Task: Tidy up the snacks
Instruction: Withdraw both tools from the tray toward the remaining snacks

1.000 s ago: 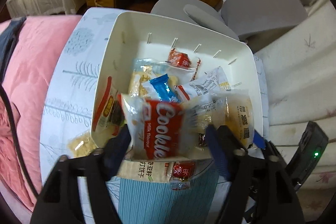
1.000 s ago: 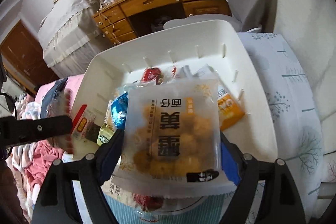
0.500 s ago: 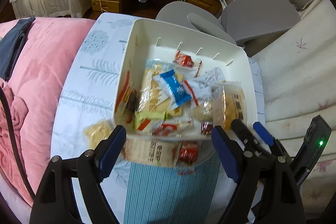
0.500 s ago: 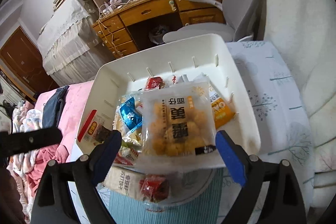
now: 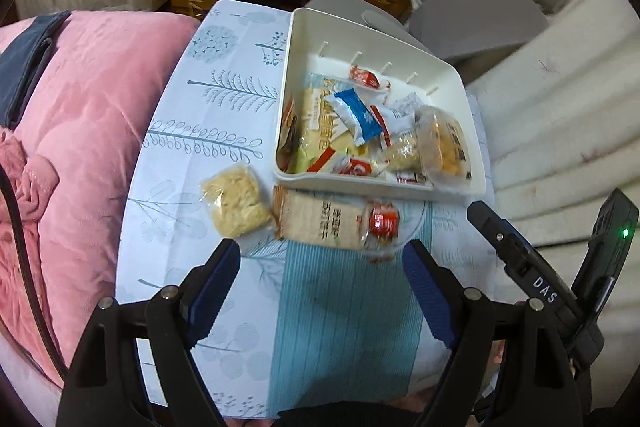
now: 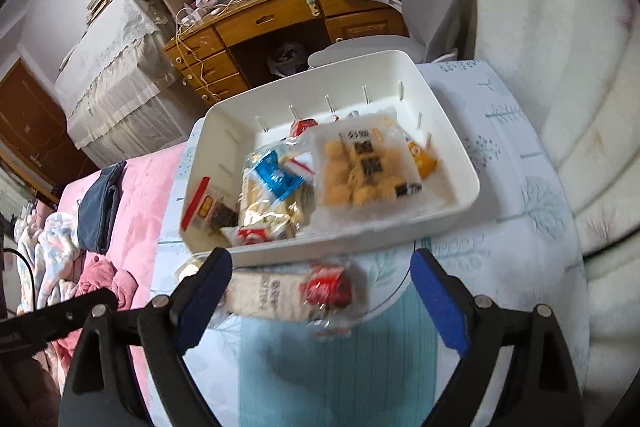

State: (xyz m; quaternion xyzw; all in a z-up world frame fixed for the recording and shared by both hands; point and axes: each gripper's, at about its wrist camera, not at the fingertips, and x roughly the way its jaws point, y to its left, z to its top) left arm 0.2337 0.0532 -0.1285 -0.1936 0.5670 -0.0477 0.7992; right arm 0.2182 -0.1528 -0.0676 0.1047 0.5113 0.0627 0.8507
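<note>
Claws (image 5: 322, 267) (image 6: 322, 275) agape, nothing held

Left gripper (image 5: 322, 261), jaws spread and empty, faces the snack-filled white bin (image 5: 454, 187).

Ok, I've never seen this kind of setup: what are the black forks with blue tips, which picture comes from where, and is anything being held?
Each fork is a hand-held gripper: a person carries one in each hand, with a fisheye camera looking forward along its two fingers. One picture is from the left hand-held gripper, the other from the right hand-held gripper. The blue tips are the pads. Both stand wide open and hold nothing.

Below them a patterned tablecloth bears a white bin full of wrapped snacks, among them a blue packet and a clear bag of golden puffs. Three snacks lie outside, in front of the bin: a pale square cake, a long cracker pack and a small red candy. In the left view, the black bar at far right is the other gripper.
</note>
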